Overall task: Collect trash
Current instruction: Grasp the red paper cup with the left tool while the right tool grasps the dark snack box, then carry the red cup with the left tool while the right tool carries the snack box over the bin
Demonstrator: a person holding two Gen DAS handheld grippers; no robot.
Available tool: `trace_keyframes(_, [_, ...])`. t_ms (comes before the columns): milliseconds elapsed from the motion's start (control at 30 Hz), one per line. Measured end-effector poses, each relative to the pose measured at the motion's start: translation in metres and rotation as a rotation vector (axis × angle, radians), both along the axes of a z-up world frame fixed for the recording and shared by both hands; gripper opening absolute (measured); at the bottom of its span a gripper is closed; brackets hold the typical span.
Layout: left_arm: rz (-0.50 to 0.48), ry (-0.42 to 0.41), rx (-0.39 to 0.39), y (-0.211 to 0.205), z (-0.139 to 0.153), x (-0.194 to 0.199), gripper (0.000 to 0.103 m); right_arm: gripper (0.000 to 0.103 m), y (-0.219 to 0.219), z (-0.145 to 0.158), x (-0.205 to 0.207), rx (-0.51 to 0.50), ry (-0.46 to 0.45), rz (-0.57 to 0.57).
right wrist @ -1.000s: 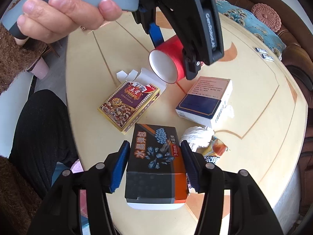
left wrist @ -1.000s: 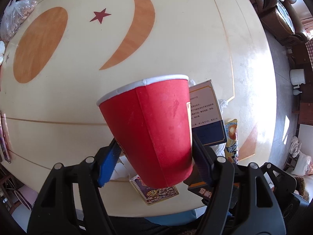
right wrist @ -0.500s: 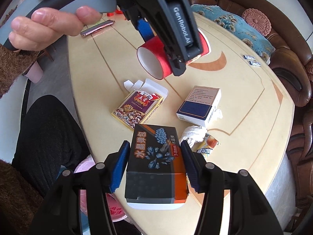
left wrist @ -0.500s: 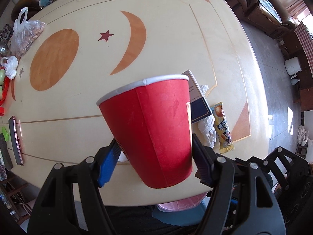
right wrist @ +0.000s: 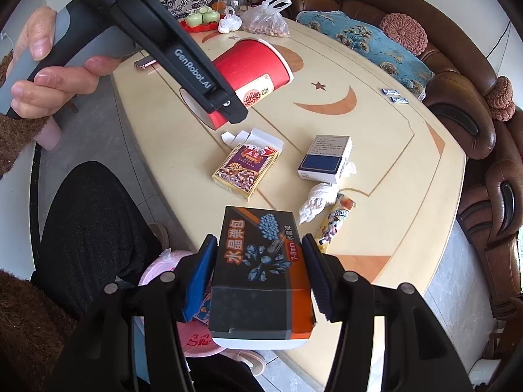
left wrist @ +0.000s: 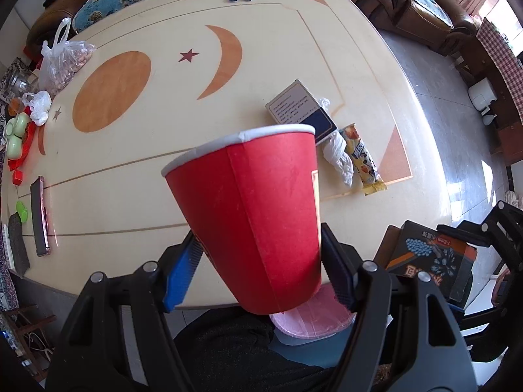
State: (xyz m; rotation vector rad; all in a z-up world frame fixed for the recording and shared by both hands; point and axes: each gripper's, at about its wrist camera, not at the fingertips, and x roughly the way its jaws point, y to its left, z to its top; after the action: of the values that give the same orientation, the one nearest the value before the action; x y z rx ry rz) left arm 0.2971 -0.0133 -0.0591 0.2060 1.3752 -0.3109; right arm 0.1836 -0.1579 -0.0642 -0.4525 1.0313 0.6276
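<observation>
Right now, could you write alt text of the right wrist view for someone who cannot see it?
The right gripper clamps a black and orange box above the table edge. The left gripper holds a red paper cup; a card box, blue box, tissue and wrapper remain.

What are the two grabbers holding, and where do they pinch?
The left hand-held gripper pinches the red cup by its lower sides. The right hand-held gripper pinches the black box by its long sides.
</observation>
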Motion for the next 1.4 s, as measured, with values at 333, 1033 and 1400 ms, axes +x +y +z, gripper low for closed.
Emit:
trace_keyframes(333, [-0.099,-0.010,0.024,-0.002,-0.016,-0.072,0.069,0.053,0.004,0.000,-0.046,-0.011,0.017,-0.022])
trace_keyframes(1033, [-0.223,0.055,0.027,-0.007,-0.084,-0.165,0.069,0.053,0.012,-0.044,-0.104,-0.005,0.092,-0.042])
trace_keyframes(1400, [-0.267,0.132,0.025,-0.019,-0.150,-0.194,0.069,0.053,0.010,-0.099,-0.115,0.006,0.187,-0.060])
